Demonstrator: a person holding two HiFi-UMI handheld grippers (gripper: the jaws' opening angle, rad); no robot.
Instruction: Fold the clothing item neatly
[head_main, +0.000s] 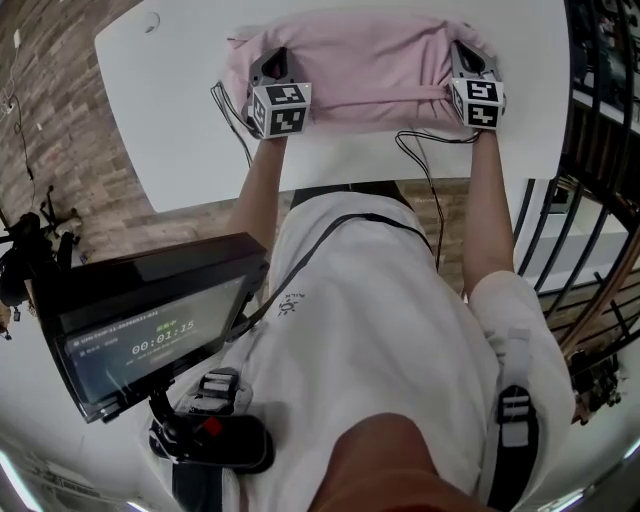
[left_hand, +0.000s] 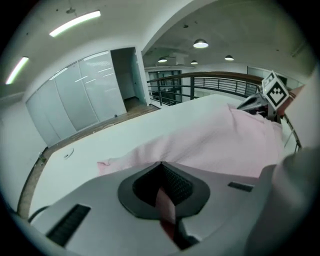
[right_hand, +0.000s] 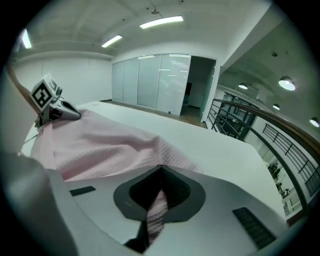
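Our left gripper (head_main: 270, 62) and right gripper (head_main: 463, 58) each pinch the pink garment (head_main: 360, 70) — black cables (head_main: 428, 172) trail off the white table (head_main: 170, 120), above a dark screen (head_main: 150, 335).

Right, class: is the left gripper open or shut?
Shut: the left gripper's jaws meet, with a strip of the pink garment pinched between them.
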